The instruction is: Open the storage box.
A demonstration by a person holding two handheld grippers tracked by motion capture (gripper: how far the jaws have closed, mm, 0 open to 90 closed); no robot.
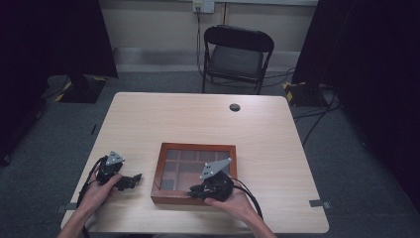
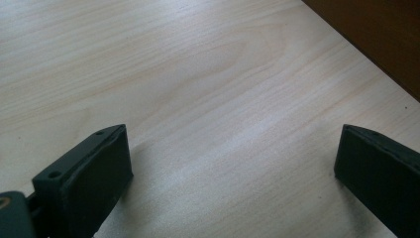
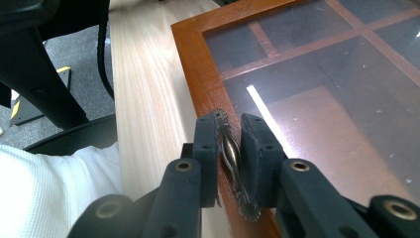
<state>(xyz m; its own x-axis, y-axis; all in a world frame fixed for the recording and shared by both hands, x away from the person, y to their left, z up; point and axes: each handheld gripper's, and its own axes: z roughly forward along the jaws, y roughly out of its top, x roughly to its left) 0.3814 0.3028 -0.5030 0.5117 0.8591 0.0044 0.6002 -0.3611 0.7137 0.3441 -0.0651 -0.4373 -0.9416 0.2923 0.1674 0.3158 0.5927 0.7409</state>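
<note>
On the table lies a glass-topped wooden box. At the box's near edge the right gripper is clamped on the small metal handle on its frame. The left gripper rests left of the box, jaws wide apart and holding nothing.

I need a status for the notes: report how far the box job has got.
Done: right gripper has closed on the metal handle at the box front edge. In hand: that grip. Left: lifting the glass lid, which lies flat; left gripper rests open on the table.
</note>
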